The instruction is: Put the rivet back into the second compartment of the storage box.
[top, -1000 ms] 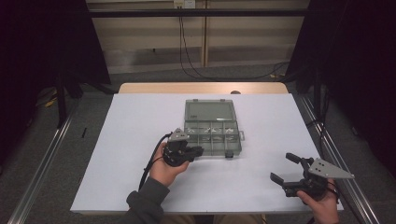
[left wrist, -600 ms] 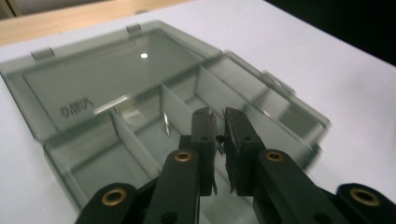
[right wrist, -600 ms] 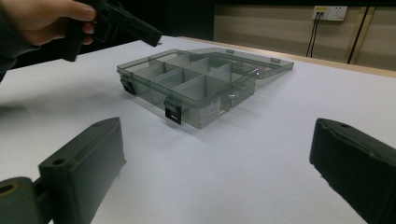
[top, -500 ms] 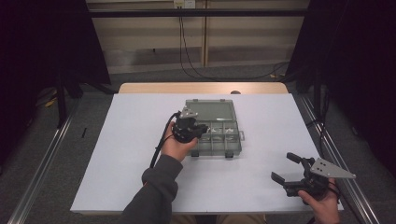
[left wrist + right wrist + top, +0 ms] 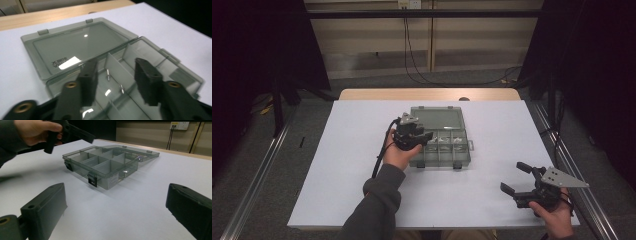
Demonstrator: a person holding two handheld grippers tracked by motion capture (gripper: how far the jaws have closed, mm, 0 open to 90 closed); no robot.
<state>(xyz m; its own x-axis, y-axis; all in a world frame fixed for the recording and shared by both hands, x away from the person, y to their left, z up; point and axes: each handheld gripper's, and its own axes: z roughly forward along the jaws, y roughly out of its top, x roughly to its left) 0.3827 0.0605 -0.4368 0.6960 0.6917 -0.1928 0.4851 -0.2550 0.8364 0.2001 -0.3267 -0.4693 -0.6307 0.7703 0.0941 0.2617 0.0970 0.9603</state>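
Note:
A clear grey compartment box (image 5: 447,161) lies mid-table with its lid (image 5: 437,119) folded flat behind it. My left gripper (image 5: 428,136) hovers over the box's left compartments, held in a hand. Its jaws have just been opening and now stand apart with nothing between them. In the left gripper view the left gripper (image 5: 117,77) looks down over dividers and a few small metal screws (image 5: 108,75) in the box (image 5: 147,46). My right gripper (image 5: 515,177) rests open near the table's front right, pointing at the box (image 5: 107,167), with the left gripper's finger (image 5: 80,133) beyond it.
The white table top (image 5: 337,190) has free room on all sides of the box. A wooden strip (image 5: 427,94) runs along the far edge. Metal rails (image 5: 572,165) flank the table, and a black cable (image 5: 379,162) trails from the left gripper.
The left hand moved away from the person, from the box's front left corner to above its left compartments, and its jaws went from shut to open. The right gripper stayed put.

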